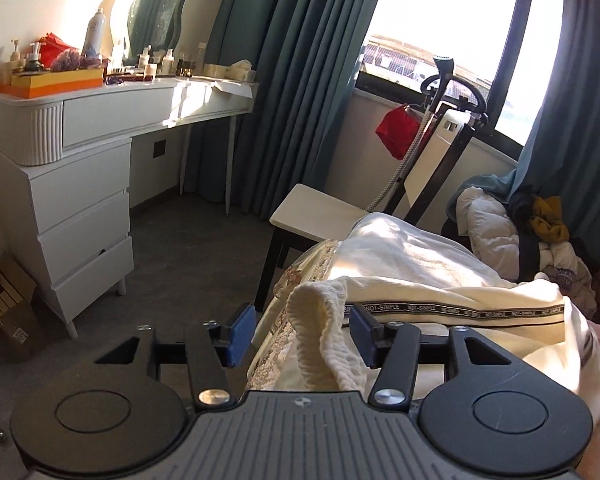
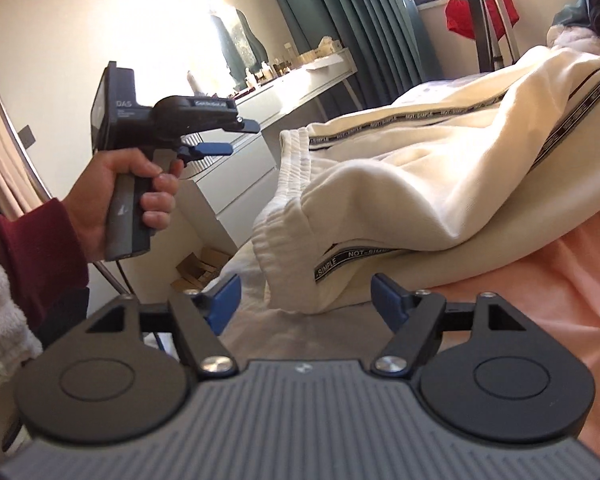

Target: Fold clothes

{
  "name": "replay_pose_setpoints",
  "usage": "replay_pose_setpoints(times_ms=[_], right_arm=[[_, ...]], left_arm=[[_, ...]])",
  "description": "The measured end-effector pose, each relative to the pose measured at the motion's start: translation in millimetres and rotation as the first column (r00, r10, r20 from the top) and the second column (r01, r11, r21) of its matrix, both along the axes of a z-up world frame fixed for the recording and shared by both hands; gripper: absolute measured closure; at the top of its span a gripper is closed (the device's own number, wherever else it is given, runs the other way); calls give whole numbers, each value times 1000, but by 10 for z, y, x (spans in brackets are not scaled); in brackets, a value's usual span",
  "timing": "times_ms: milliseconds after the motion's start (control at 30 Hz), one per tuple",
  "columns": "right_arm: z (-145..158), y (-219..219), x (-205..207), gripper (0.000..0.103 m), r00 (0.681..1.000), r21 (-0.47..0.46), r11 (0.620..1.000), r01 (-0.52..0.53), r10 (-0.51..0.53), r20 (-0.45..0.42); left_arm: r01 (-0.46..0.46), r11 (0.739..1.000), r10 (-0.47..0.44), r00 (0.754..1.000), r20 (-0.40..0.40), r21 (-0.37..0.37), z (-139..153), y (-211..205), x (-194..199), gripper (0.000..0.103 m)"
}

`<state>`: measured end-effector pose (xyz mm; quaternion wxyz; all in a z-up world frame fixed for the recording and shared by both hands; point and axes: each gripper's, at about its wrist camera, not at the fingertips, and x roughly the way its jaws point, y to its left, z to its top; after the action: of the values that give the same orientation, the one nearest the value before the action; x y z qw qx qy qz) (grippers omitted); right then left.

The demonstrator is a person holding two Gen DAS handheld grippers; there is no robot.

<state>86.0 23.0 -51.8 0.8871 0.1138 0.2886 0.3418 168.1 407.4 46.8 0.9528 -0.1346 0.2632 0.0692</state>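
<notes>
Cream sweatpants (image 1: 420,276) with a black "NOT-SIMPLE" tape stripe lie crumpled on the bed, the elastic waistband (image 1: 320,320) nearest me. My left gripper (image 1: 300,336) is open, and the waistband hangs loosely between its blue pads (image 1: 240,338) without being pinched. In the right wrist view the sweatpants (image 2: 440,168) spread from the centre to the upper right. My right gripper (image 2: 305,300) is open, its jaws standing either side of the waistband corner (image 2: 296,276). A hand in a dark red sleeve holds the left gripper (image 2: 244,137), seen from the side, short of the waistband.
The bed has a pink sheet (image 2: 540,300) and an embroidered cover (image 1: 284,320). A white dressing table with drawers (image 1: 80,208) stands at the left, with a cardboard box (image 1: 4,304) beside it. Beyond the bed stand a chair (image 1: 308,208), a garment steamer (image 1: 444,92) and a clothes pile (image 1: 532,232).
</notes>
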Motion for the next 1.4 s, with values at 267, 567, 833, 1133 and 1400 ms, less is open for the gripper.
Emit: replay_pose_setpoints(times_ms=[267,567,833,1133,1400], right_arm=[[442,-654,-429,28,991,-30,998,61,-57,121],[745,-1618,-628,28,959,-37,981,191,-178,223],[589,-2399,-498,28,914,-4,956,292,-278,295],[401,-2593,-396,28,902,3,941,338,-325,283],[298,-2588,-339,28,888,-54,909,412,-388,247]], left_arm=[[57,997,-60,997,49,60,328,-1051,-863,25],[107,986,-123,984,125,131,399,-2684,-1328,5],[125,984,-142,980,137,126,178,-3632,-1528,2],[182,967,-201,975,94,177,-281,-3802,-1489,3],[192,968,-202,978,46,162,-412,-3660,-1410,3]])
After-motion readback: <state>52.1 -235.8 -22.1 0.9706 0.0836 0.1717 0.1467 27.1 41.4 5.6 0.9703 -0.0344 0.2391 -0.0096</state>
